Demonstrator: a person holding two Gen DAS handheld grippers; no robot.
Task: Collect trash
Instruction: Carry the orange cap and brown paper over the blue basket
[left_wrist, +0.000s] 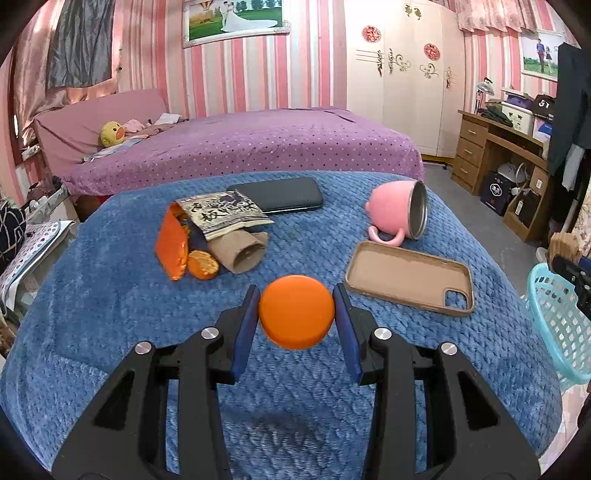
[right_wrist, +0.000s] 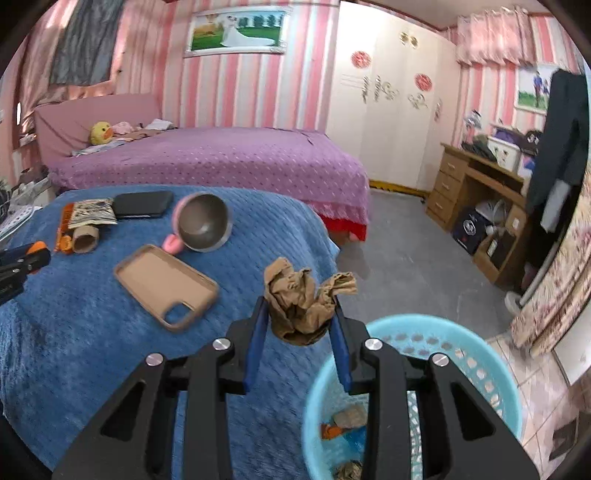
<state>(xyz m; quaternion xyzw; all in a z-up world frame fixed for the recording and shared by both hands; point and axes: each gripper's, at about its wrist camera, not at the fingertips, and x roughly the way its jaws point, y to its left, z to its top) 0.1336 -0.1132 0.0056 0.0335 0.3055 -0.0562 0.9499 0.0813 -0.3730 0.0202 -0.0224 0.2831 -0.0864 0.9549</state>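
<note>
My left gripper (left_wrist: 296, 308) is shut on a round orange lid (left_wrist: 296, 317), held above the blue blanket (left_wrist: 110, 314). Farther back lies a pile of trash: an orange wrapper (left_wrist: 170, 243), a printed packet (left_wrist: 225, 214), a cardboard tube (left_wrist: 243, 251) and an orange peel piece (left_wrist: 202, 264). My right gripper (right_wrist: 299, 317) is shut on a crumpled brown paper wad (right_wrist: 303, 302), over the blanket's right edge and just beside the light blue basket (right_wrist: 472, 354), which holds several scraps. The same basket (left_wrist: 557, 325) shows at the far right of the left wrist view.
A tipped pink mug (left_wrist: 400, 214), a tan phone case (left_wrist: 410, 277) and a black phone (left_wrist: 284, 194) lie on the blanket. Behind stand a purple bed (left_wrist: 258, 140), a white wardrobe (left_wrist: 406, 74) and a wooden desk (left_wrist: 495, 147). Grey floor (right_wrist: 406, 251) lies right of the table.
</note>
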